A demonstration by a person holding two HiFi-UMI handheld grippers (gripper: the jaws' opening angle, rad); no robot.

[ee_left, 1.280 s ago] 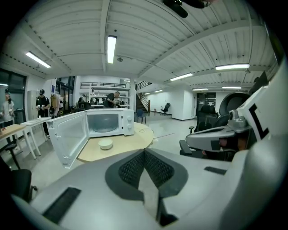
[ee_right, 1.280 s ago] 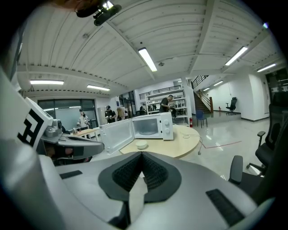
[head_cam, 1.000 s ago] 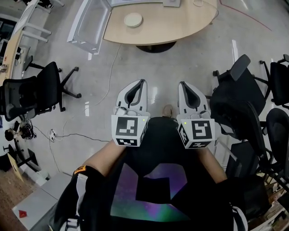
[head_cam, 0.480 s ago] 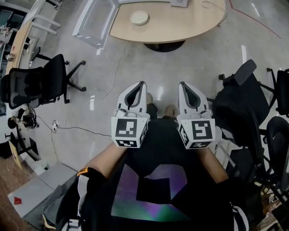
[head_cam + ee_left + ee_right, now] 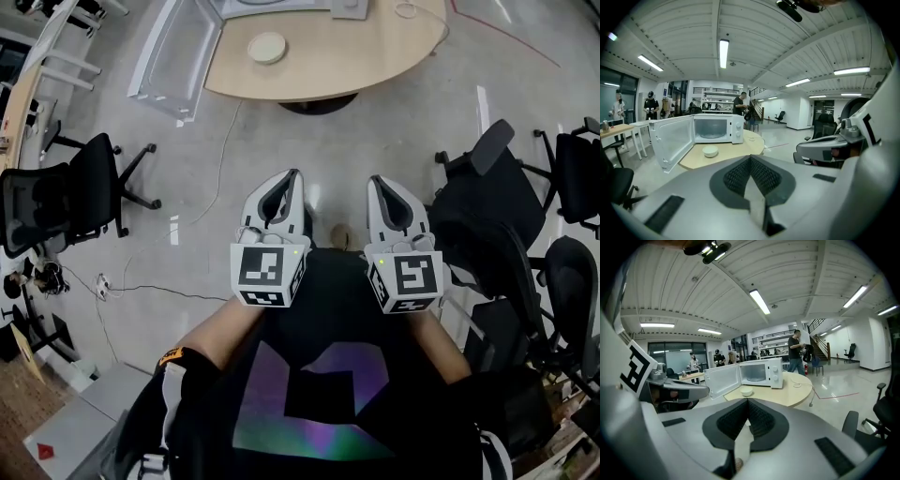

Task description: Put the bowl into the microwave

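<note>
A pale round bowl [image 5: 267, 48] sits on the curved wooden table [image 5: 375, 52] far ahead of me, in front of the white microwave [image 5: 717, 129]. The microwave's door [image 5: 178, 56] hangs wide open to the left. The bowl [image 5: 710, 151] shows small in the left gripper view, and the bowl [image 5: 747, 392] again in the right gripper view, beside the open microwave [image 5: 761, 372]. My left gripper [image 5: 292, 176] and right gripper [image 5: 376, 182] are held side by side in front of my chest, above the floor and well short of the table. Both are shut and hold nothing.
Black office chairs stand at the left [image 5: 75, 187] and crowd the right [image 5: 497, 197]. A thin cable [image 5: 220, 169] trails over the floor from the table. A white cord [image 5: 799, 385] lies on the table's right part. Several people stand far behind the table [image 5: 794, 352].
The table and bowl swayed right, then back left and slightly nearer in the head view. Both grippers stay shut, side by side, in the same pose.
</note>
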